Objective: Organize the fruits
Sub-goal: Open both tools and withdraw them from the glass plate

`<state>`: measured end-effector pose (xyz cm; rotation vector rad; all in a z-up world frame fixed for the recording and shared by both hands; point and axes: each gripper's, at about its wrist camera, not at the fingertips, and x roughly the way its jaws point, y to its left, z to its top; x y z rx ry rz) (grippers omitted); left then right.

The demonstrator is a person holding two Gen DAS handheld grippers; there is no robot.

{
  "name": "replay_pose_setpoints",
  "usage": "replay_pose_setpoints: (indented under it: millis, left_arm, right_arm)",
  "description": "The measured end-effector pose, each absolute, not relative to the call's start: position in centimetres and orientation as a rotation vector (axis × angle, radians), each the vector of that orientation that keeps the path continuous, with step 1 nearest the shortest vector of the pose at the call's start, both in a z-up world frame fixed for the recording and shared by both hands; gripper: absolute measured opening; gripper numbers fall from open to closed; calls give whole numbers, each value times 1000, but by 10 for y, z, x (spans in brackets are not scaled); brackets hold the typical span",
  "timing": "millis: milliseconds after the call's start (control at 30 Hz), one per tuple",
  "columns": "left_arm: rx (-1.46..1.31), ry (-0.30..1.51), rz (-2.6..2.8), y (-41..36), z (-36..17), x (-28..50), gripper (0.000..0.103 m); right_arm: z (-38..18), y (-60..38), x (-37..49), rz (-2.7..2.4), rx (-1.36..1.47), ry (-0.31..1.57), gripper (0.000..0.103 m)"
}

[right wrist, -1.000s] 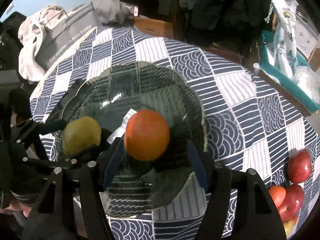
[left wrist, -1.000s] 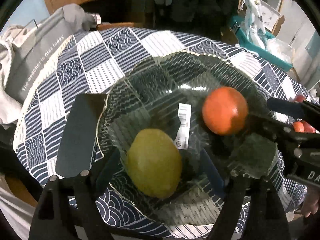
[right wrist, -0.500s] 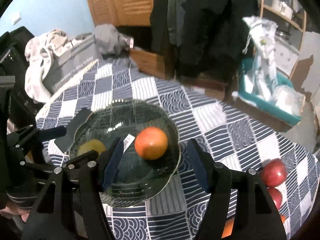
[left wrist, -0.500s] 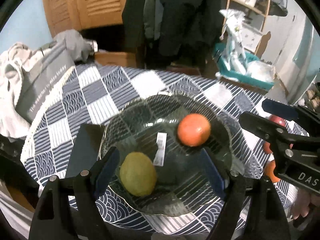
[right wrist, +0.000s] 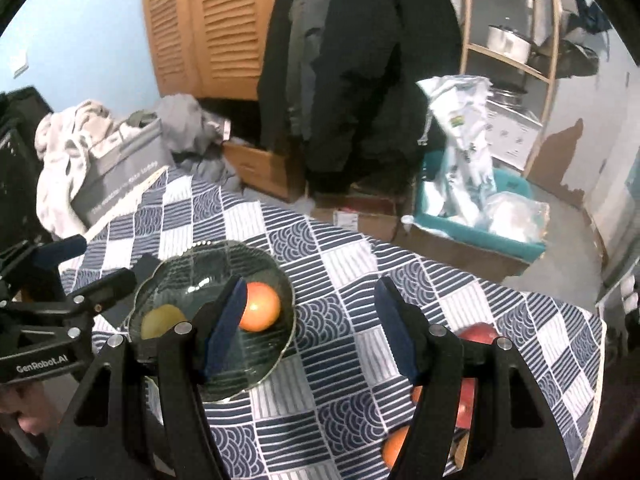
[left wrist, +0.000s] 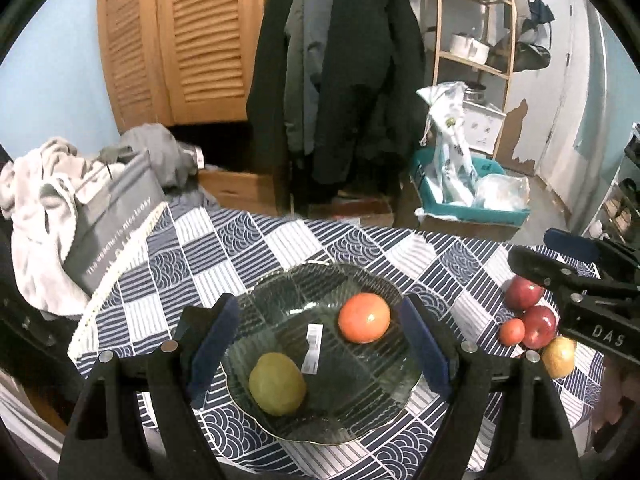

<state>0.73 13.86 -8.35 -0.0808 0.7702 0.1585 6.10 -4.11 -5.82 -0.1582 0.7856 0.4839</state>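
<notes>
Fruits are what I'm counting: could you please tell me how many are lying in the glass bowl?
2: a yellow-green fruit at the near left of the glass bowl, and an orange fruit at its far right. Nothing seems hidden.

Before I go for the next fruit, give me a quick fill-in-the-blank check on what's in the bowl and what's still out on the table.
1. The glass bowl holds ____ fruits: the orange fruit and the yellow-green fruit.
2. Both the left gripper and the right gripper are open and hold ____.
3. The fruits outside the bowl, among them a red apple, lie on the checked ____.
4. The white barcode label lies between the two fruits, inside the ____.

Missing words: two; nothing; tablecloth; bowl
</notes>
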Motion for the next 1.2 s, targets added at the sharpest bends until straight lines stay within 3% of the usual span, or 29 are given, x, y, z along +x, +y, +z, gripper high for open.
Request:
replay_pose_setpoints:
  millis: [400,633,1200]
  left_arm:
    - [-74,702,124,116,-52,-3,87]
    - [-43,662,119,97,-39,-5,96]
    - [2,710,24,41,-43,5,99]
  right_arm:
    - [-19,-86,38,421,-136,688,76]
    - [-6,-116,28,374,-115,647,83]
    - [-7,-196,12,237,-103,659,84]
